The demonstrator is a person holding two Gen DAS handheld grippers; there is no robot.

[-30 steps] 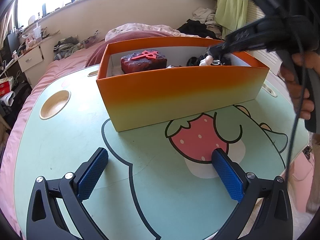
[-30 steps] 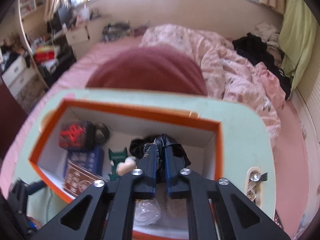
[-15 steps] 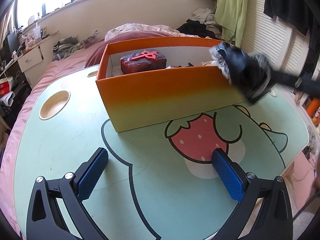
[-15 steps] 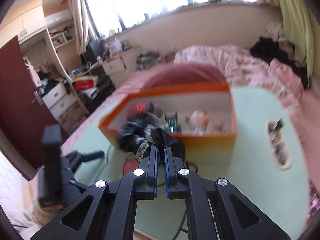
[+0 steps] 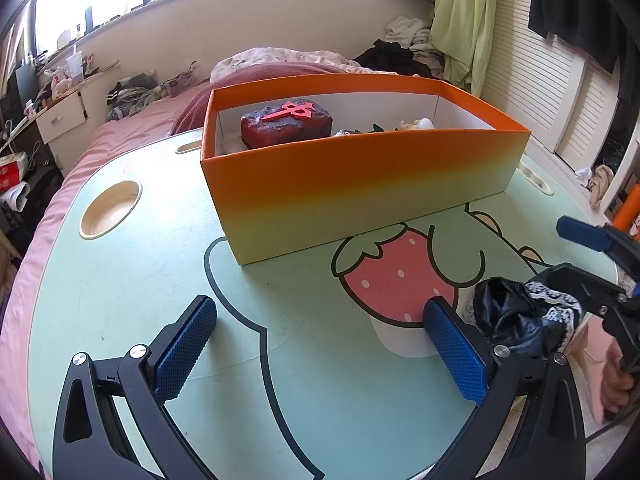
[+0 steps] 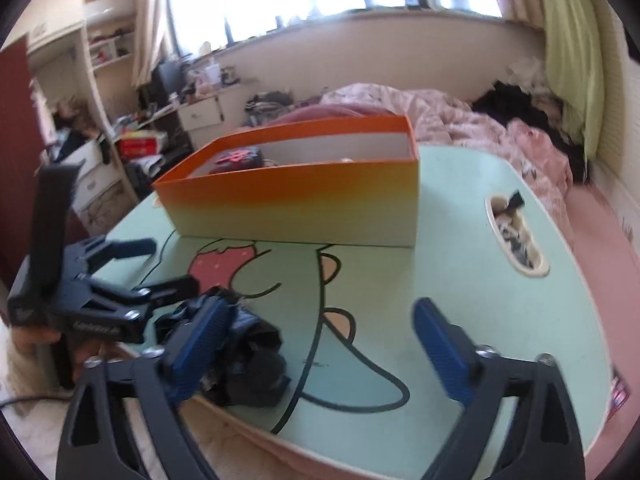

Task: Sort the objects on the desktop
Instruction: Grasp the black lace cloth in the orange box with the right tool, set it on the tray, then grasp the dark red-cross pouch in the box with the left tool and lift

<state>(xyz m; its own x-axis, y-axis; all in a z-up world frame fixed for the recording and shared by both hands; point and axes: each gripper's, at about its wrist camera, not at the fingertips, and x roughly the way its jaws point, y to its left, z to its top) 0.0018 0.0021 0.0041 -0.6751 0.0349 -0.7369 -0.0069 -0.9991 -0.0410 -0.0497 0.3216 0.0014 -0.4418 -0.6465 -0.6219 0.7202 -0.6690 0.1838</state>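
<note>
Over table (image 5: 120, 300): left gripper (image 5: 320, 344) fingers released; right gripper (image 6: 320, 344) fingers opening, black cloth (image 6: 248, 344) beside.

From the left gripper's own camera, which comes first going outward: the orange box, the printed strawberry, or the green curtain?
Nearest to the left gripper first:
1. Printed strawberry, on the table just ahead of its fingers.
2. Orange box, mid-table behind it.
3. Green curtain, far right wall.

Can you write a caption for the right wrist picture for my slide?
Right gripper opening beside a crumpled black cloth on the cartoon table, near the orange box.
</note>
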